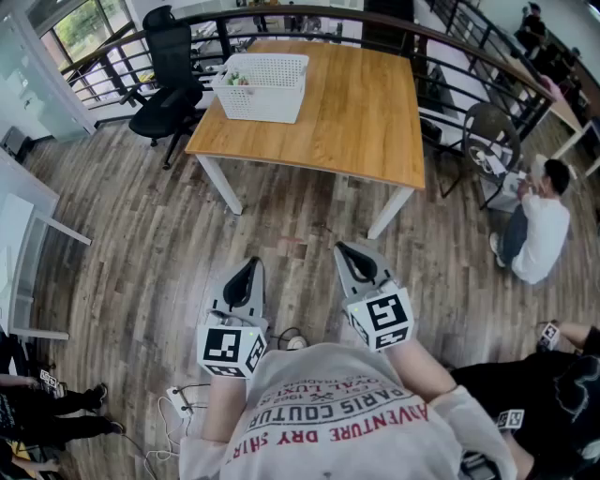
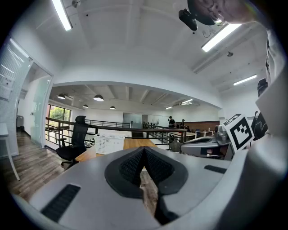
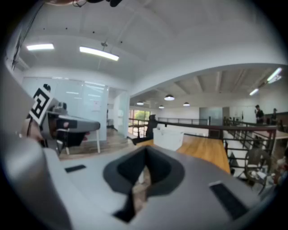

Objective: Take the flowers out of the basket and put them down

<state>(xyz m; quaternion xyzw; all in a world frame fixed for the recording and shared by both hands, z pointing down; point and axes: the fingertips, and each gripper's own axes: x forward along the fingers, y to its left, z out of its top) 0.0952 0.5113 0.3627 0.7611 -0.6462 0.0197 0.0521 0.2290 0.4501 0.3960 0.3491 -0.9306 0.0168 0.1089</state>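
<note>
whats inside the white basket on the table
Small pink and green bits, likely flowers, show at the left end of the basket. Its near wall covers the rest.

Open-plan office, mezz. level: black office chair at 11, wood surface at 12, railing, ceiling strip light.

Top of desk: smooth wood, light satin sheen; basket: white perforated plastic, matt. The floor is grey-brown wood-grain plank, dull finish. Shells of left tongs and right tongs: matt grey plastic; pads: black, ribbed, rubbery-looking
</note>
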